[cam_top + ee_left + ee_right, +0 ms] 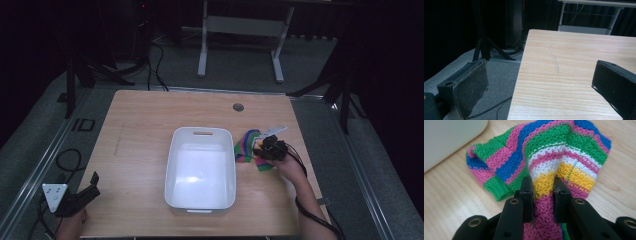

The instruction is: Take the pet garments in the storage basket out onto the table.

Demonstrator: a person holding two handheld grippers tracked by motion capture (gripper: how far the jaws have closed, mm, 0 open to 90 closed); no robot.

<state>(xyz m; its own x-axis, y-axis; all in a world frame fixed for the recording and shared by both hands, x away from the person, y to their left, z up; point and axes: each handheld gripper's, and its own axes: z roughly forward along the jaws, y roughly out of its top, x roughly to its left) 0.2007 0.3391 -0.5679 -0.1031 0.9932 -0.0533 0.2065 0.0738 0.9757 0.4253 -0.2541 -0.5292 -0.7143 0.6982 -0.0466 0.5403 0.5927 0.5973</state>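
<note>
A striped knitted cloth (554,152) in pink, blue, green, white and yellow lies bunched on the wooden table (140,125), just right of a white plastic bin (201,169). My right gripper (543,192) is shut on a raised fold of that cloth (248,146), its jaws pinching the yellow and pink bands. From above, the right gripper (270,148) sits at the cloth's right side. My left gripper (86,192) hangs open at the table's front left corner, over the edge, with nothing between its pads (471,87).
The bin stands empty in the middle of the table. A round cable hole (238,107) marks the far side. Tripod legs (100,70) and cables lie on the floor at left, a table frame (240,30) stands behind.
</note>
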